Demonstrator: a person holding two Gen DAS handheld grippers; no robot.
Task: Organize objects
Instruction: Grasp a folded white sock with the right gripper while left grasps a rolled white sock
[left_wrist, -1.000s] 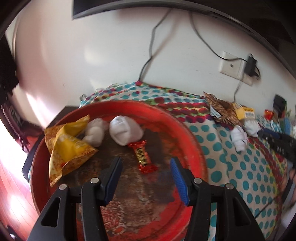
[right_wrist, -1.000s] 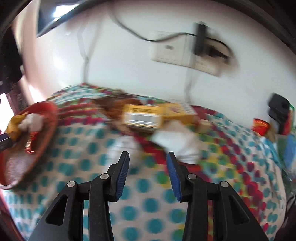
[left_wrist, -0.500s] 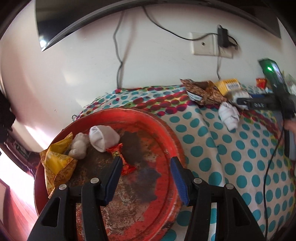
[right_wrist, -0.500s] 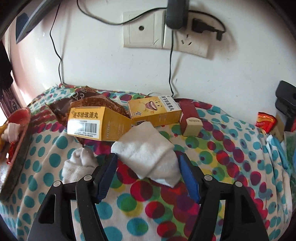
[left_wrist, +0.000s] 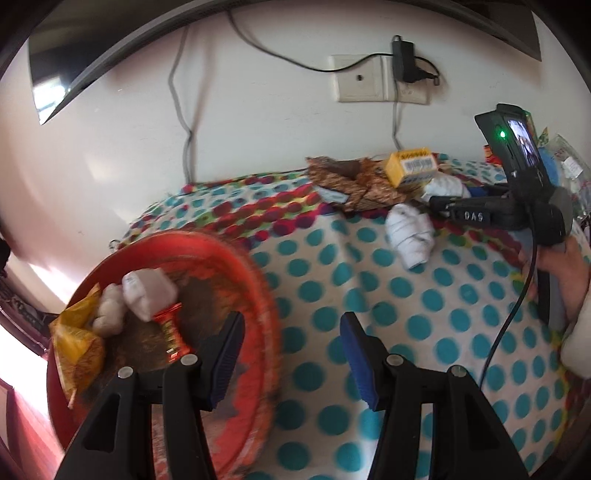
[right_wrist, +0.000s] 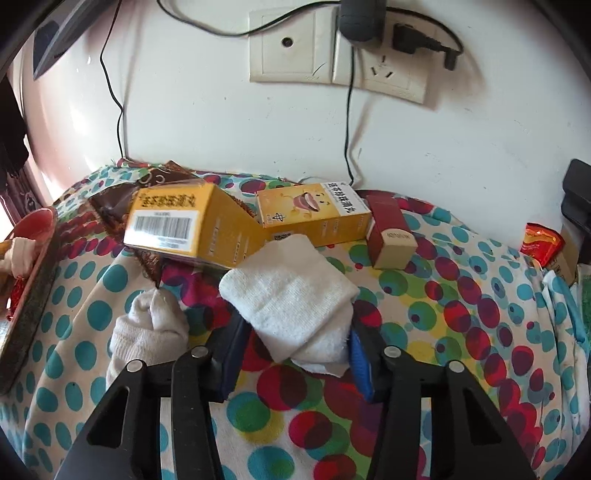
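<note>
Left claw (left_wrist: 291, 354) hangs open over the red tray's (left_wrist: 266, 295) rim, nothing in it. Tray's got a sock (left_wrist: 147, 293), candy (left_wrist: 171, 332), yellow bag (left_wrist: 75, 343). Another sock (left_wrist: 410, 232) sits on the dotted cloth (left_wrist: 369, 295).

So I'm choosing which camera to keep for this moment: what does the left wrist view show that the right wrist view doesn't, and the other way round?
Only the left wrist view: the inside of the red tray with its yellow packet and red candy, the open left gripper, and a hand holding the right gripper.

Only the right wrist view: the right gripper, whose jaws have just been closing on the folded white cloth, the second yellow box and the small red box.

Both: the dotted tablecloth, rolled white sock, barcoded yellow box and wall socket.
</note>
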